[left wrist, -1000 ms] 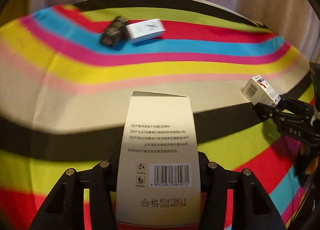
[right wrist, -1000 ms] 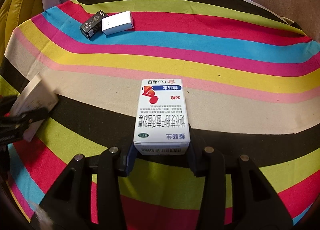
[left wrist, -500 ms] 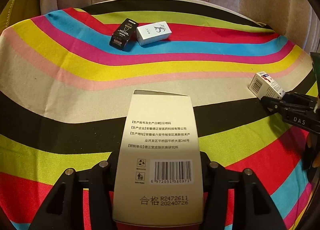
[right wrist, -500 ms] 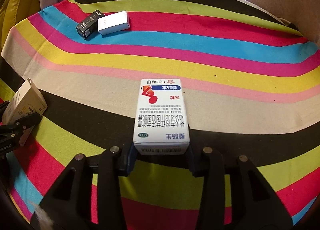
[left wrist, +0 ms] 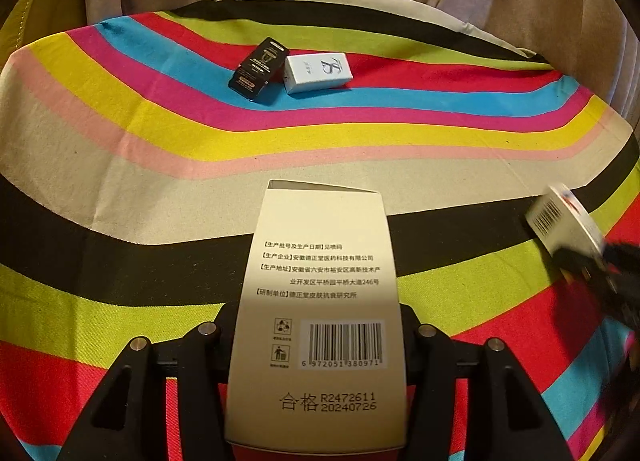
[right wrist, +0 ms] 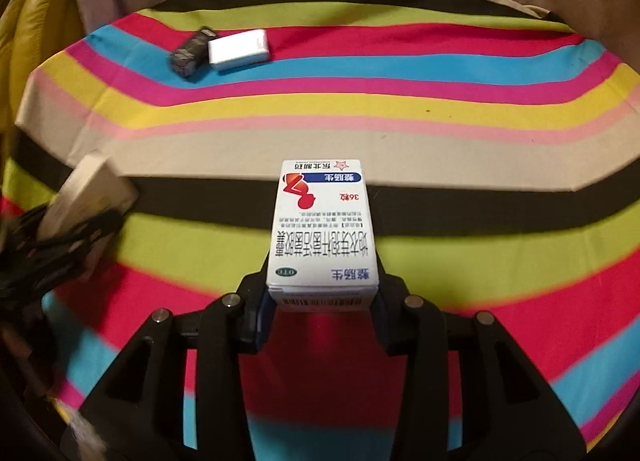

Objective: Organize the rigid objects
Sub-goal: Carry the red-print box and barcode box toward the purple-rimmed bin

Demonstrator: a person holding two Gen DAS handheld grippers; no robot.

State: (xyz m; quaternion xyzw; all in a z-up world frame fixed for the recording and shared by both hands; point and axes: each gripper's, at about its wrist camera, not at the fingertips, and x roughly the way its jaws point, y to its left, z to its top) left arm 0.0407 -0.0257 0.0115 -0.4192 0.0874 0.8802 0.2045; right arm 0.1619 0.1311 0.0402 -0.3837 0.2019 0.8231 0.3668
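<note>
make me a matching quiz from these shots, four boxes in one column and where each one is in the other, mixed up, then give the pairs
Things
1. beige carton
2. white medicine box
3. black box
4. pale blue box

Places
A. lying on the striped cloth, right of its neighbour
B. clamped in the right tongs
C. lying on the cloth, left of its neighbour
D. clamped in the left tongs

Pairs: 1-D, 2-B, 3-C, 4-A
</note>
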